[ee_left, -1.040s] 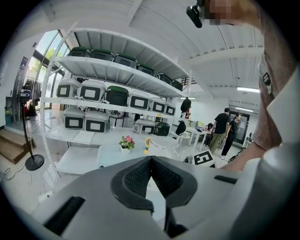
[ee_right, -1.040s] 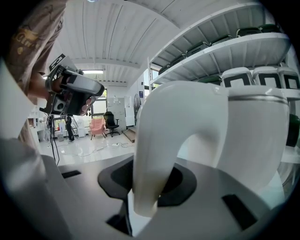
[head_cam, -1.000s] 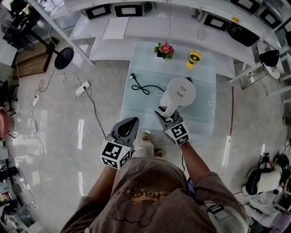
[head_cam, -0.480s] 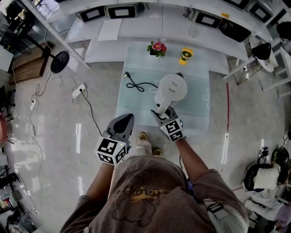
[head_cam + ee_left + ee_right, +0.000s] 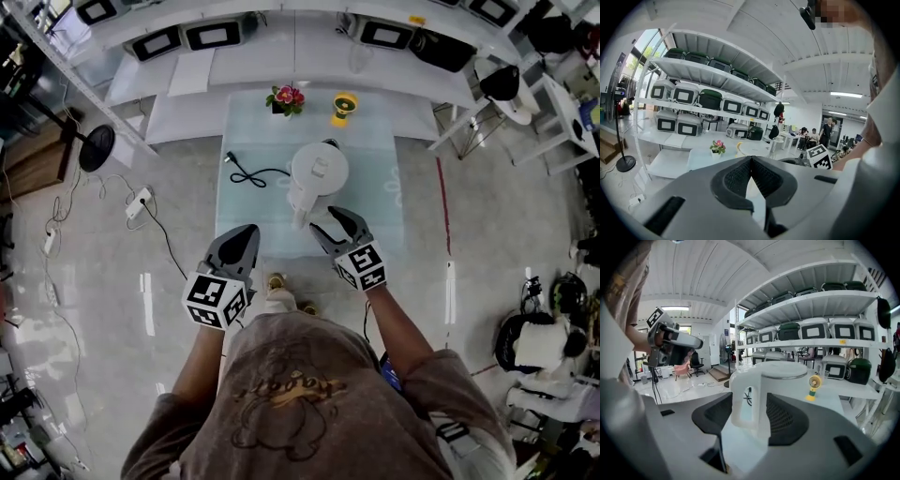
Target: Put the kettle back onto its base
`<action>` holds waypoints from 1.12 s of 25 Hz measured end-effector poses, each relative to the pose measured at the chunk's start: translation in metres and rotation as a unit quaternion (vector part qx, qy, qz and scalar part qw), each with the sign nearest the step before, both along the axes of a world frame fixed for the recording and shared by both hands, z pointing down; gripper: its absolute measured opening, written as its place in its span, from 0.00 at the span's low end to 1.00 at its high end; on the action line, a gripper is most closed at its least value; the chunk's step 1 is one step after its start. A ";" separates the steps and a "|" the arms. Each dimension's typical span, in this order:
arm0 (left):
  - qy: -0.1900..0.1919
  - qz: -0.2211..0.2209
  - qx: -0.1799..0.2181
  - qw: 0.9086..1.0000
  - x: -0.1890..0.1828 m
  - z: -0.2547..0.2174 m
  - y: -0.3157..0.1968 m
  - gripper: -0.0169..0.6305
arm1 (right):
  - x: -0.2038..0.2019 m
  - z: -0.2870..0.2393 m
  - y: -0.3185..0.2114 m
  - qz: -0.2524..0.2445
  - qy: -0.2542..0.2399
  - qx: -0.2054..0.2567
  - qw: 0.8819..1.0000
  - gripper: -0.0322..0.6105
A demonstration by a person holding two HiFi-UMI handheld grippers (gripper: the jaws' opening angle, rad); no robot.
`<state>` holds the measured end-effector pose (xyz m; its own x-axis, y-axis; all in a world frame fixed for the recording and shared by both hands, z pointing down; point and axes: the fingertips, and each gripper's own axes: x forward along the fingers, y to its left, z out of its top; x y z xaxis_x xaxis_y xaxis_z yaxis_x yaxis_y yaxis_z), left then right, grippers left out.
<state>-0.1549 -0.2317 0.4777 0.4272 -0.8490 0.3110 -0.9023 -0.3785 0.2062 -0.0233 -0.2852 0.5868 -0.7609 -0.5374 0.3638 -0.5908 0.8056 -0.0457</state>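
Looking down from the head view, the white kettle (image 5: 321,172) stands upright near the middle of the glass counter (image 5: 375,225), its handle (image 5: 298,206) turned toward the person. A black cord (image 5: 246,174) trails from under it to the left. The base is hidden beneath the kettle, so it is probably already seated. The right gripper (image 5: 336,220) sits just beside the handle. The left gripper (image 5: 244,232) hangs off the counter's near edge, well apart from the kettle.

From the left gripper view, the left gripper's (image 5: 751,161) jaws are closed tip to tip on nothing. Flowers (image 5: 717,147) show far beyond them.

From the right gripper view, the jaws have just been opening and stand wide. The handle (image 5: 740,399) lies in the gap between them, but neither pad presses on it. A yellow fan (image 5: 814,382) stands behind the kettle.

The kettle looks like stiff, smooth plastic, likely slippery on its round body and heavier if it holds water. The handle loop is the sound place to grip, squarely on its upright bar. If it needs reseating, it should go down level, since a tilt could leave it off its base.
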 end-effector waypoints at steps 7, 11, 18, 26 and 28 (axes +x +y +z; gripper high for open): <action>0.010 0.029 0.024 0.999 0.033 -0.022 -0.014 0.06 | 0.053 -0.063 0.004 0.047 -0.025 0.032 0.998 0.41; 0.014 0.043 0.038 0.998 0.051 -0.036 -0.020 0.06 | 0.084 -0.098 0.008 0.085 -0.062 0.036 0.994 0.41; 0.007 0.051 0.062 0.997 0.066 -0.048 -0.027 0.06 | 0.124 -0.136 0.020 0.139 -0.094 0.045 0.985 0.35; 0.000 0.037 0.074 0.997 0.062 -0.036 -0.029 0.06 | 0.138 -0.128 0.028 0.181 -0.101 0.050 0.977 0.14; -0.001 0.034 0.076 0.997 0.060 -0.033 -0.029 0.06 | 0.137 -0.123 0.029 0.183 -0.100 0.049 0.977 0.11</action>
